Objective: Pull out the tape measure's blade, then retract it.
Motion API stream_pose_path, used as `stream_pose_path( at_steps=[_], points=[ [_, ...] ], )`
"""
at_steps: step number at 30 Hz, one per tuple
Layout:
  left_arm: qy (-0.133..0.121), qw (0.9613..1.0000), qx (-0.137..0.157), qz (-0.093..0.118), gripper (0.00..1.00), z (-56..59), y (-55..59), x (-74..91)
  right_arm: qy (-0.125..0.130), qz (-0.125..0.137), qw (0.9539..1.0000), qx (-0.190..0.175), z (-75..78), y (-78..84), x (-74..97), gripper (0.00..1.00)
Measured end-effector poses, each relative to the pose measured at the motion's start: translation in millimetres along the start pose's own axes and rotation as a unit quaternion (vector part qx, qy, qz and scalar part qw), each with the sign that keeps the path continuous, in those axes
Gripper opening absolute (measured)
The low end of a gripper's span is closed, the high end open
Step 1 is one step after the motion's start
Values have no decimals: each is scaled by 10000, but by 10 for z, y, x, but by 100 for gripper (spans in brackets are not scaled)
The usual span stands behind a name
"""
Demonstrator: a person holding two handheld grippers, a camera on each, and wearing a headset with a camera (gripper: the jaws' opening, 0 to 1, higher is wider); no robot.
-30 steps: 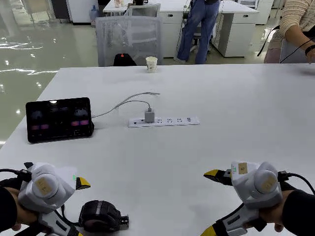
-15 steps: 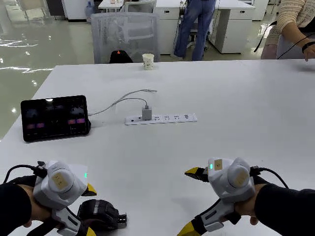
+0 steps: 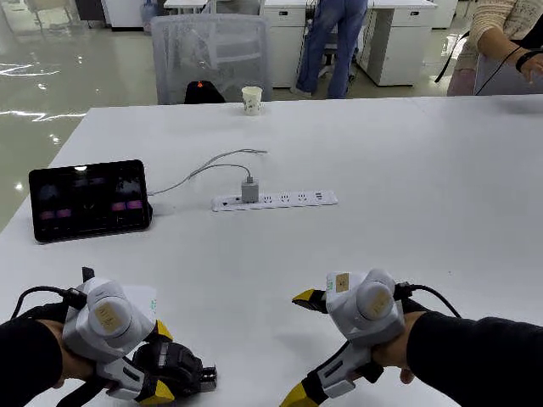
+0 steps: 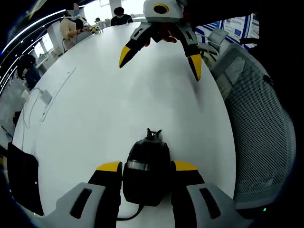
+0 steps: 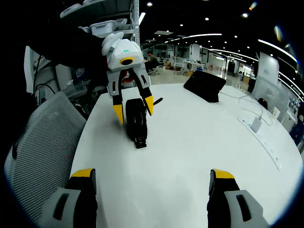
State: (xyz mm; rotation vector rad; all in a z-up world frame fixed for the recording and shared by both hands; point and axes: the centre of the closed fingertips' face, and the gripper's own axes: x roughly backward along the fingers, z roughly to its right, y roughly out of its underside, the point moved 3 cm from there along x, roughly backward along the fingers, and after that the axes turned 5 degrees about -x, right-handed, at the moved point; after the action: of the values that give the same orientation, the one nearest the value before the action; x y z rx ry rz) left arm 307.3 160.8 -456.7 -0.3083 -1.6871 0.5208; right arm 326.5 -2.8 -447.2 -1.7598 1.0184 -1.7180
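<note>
I am clamping the left gripper (image 4: 147, 166) jaws on the tape measure (image 3: 176, 366), which is lying on the desk (image 3: 382, 170) at my near left. Its long axis is running along those jaws, blade tip (image 4: 153, 133) pointing toward the right gripper (image 5: 152, 174), whose jaws I am holding spread and empty.

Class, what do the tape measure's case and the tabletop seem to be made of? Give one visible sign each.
The tape measure case looks like black moulded plastic, perhaps rubber-coated: dull sheen, rounded ridged form. The tabletop looks like white laminate, smooth and semi-matte: even colour, soft reflections, no grain.
</note>
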Motion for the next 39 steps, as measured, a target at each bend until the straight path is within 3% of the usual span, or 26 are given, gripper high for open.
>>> stream_pose_path(
  at_steps=[8,10,13,23,30,39],
  points=[
    [-68,10000,1,10,31,-7,3,-2,-84,21,10000,5,0,-85,-135,98],
    [-92,10000,35,3,31,-6,4,-5,-105,21,9999,73,-2,-96,-162,85],
    [-132,9999,66,-6,31,-7,8,-9,-126,10,9999,42,1,-110,-260,87],
    [-128,9998,146,69,31,-10,9,-13,-306,-56,9994,132,-67,-154,-510,77],
    [-119,9998,161,85,31,-7,11,-14,-436,-101,9988,197,-129,-178,-686,64],
    [-98,9996,204,145,31,-2,12,-22,-424,-196,9987,206,-211,-161,-903,51]
  ],
)
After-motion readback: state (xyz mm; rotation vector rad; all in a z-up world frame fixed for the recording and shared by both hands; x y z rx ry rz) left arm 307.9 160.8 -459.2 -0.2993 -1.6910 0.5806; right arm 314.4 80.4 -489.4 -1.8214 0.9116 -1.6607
